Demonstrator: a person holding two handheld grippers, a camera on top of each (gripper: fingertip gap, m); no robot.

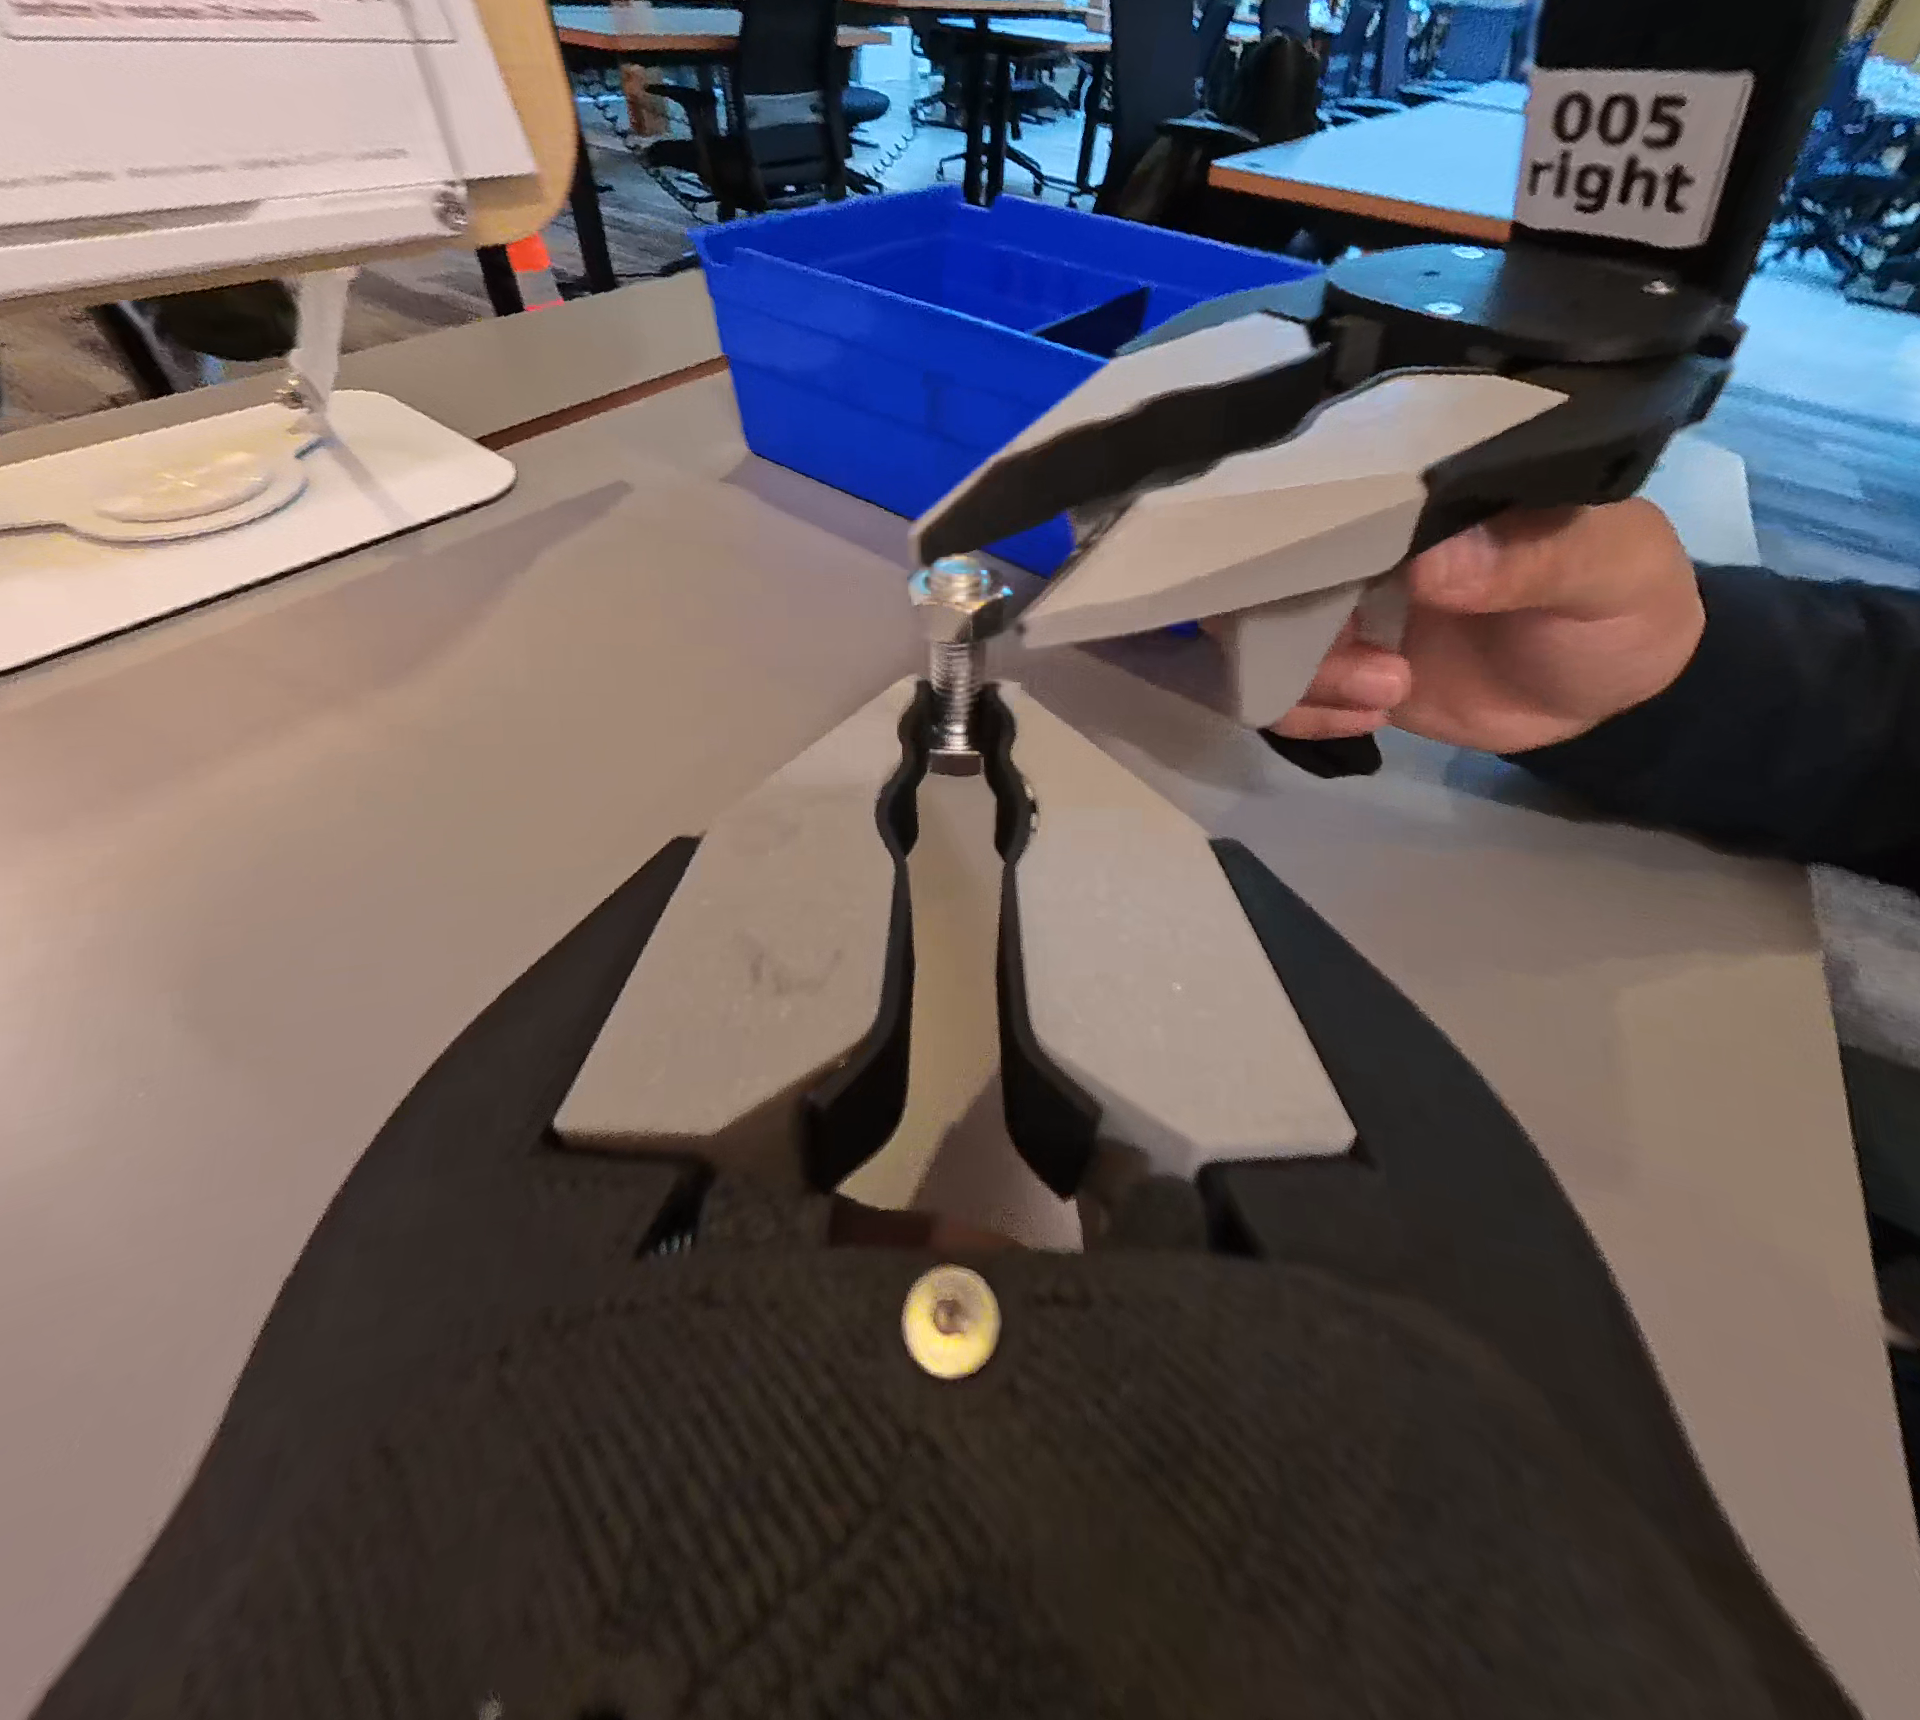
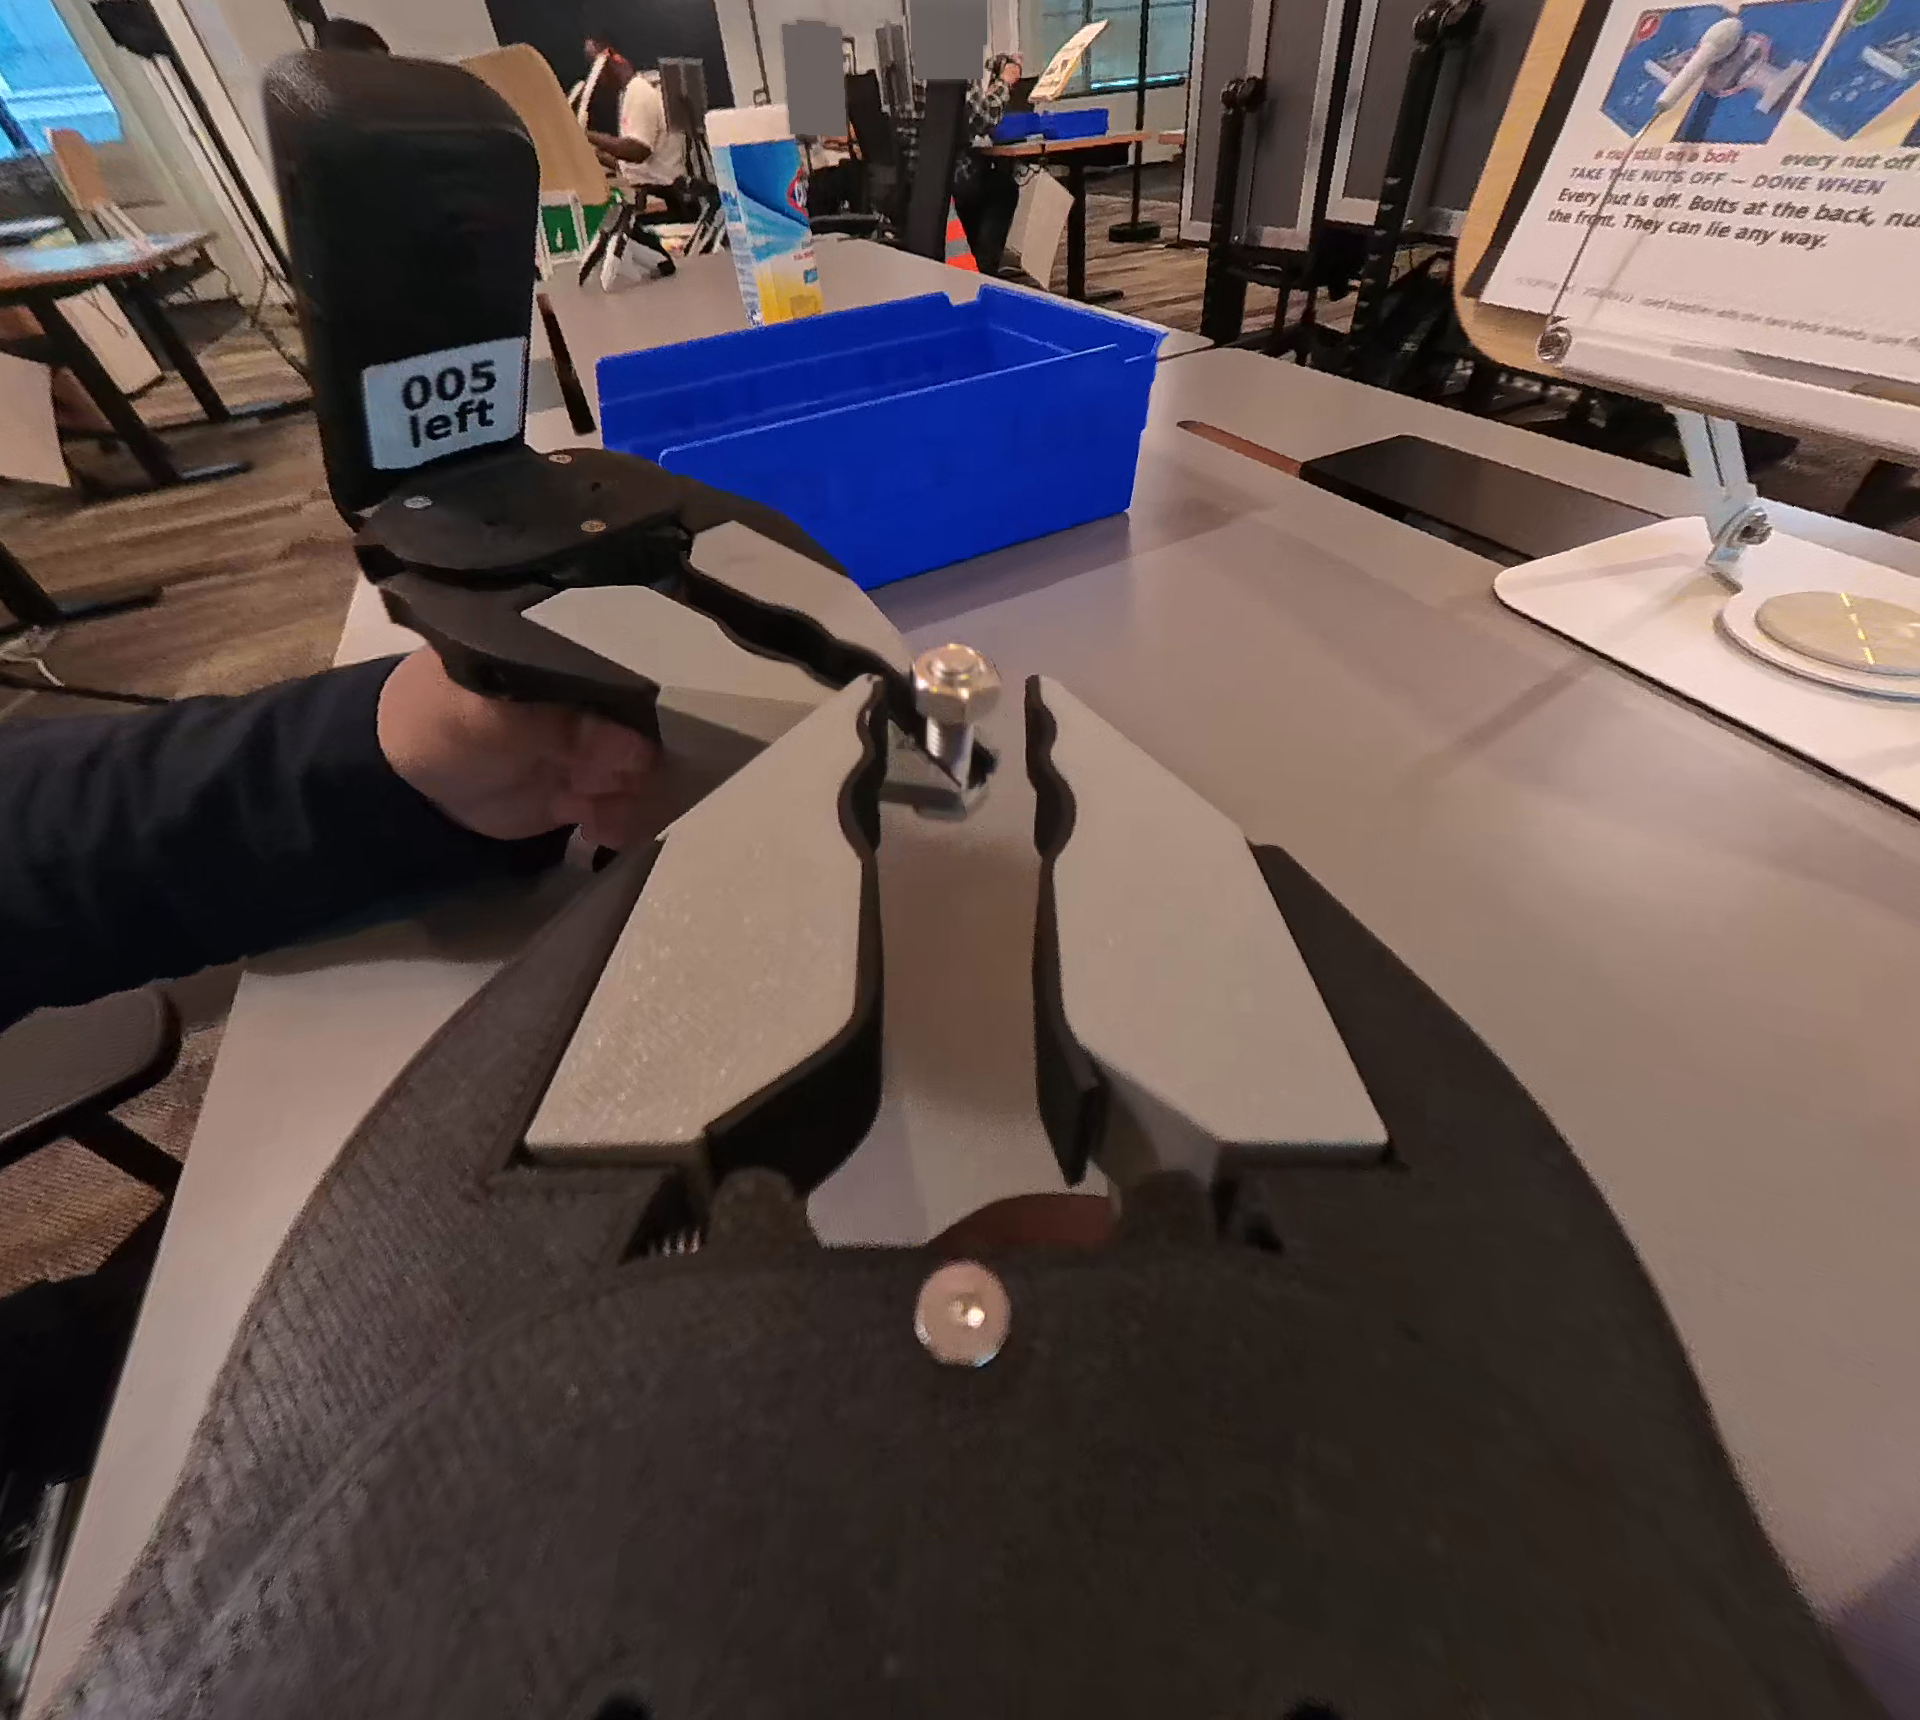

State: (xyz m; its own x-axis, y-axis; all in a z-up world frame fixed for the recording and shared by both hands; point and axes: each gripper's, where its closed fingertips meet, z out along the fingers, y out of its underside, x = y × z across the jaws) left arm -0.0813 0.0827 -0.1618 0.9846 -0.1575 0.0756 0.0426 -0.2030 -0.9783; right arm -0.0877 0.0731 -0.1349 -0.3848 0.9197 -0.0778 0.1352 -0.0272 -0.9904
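Note:
A silver bolt [image 1: 954,683] stands upright with a hex nut [image 1: 958,598] near its top end. My left gripper [image 1: 954,714] is shut on the bolt's lower end, just above the grey table [image 1: 416,839]. My right gripper [image 1: 971,590] comes in from the right with its fingertips on either side of the nut. In the right wrist view the right gripper [image 2: 951,704] is open, the nut [image 2: 956,678] sits between its fingertips with a gap on the right side, and the left gripper [image 2: 935,766] grips the bolt [image 2: 945,740] from the left.
A blue bin [image 1: 894,382] with a divider stands on the table just behind the grippers, also in the right wrist view [image 2: 904,475]. A white sign stand [image 2: 1662,600] sits to one side, a flat black object [image 2: 1475,496] near it. A wipes canister [image 2: 769,216] stands behind the bin.

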